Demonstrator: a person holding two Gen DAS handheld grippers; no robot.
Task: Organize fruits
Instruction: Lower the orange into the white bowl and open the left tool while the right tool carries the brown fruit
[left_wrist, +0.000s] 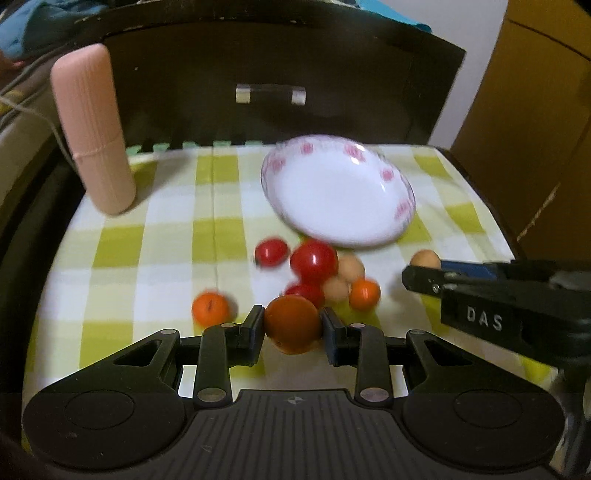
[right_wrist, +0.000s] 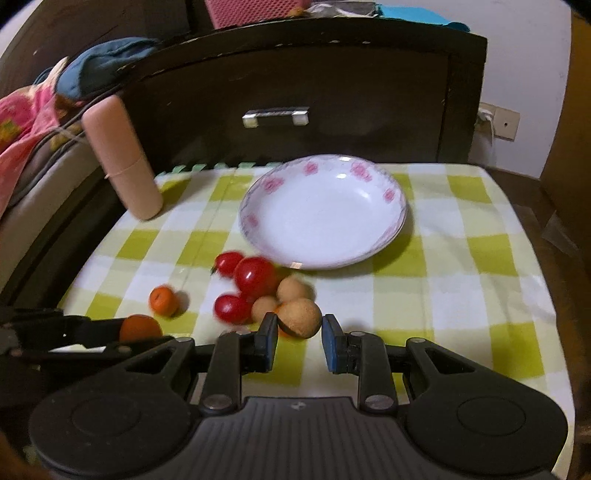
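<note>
My left gripper (left_wrist: 292, 325) is shut on a small orange fruit (left_wrist: 291, 322), just above the checked cloth; it also shows in the right wrist view (right_wrist: 139, 328). My right gripper (right_wrist: 299, 326) is around a tan round fruit (right_wrist: 300, 317); the left pad touches it, a small gap shows at the right pad. In the left wrist view that fruit (left_wrist: 426, 258) sits at the right gripper's tips. An empty white plate (right_wrist: 321, 214) with pink flowers lies behind a loose pile of red tomatoes (right_wrist: 255, 275), tan fruits (right_wrist: 291, 290) and a small orange (right_wrist: 162, 299).
A pink ribbed cylinder (right_wrist: 122, 155) stands at the back left of the green-and-white checked cloth (right_wrist: 461, 277). A dark wooden drawer front with a metal handle (right_wrist: 275, 116) rises behind the table. Cloth and cables lie at the far left.
</note>
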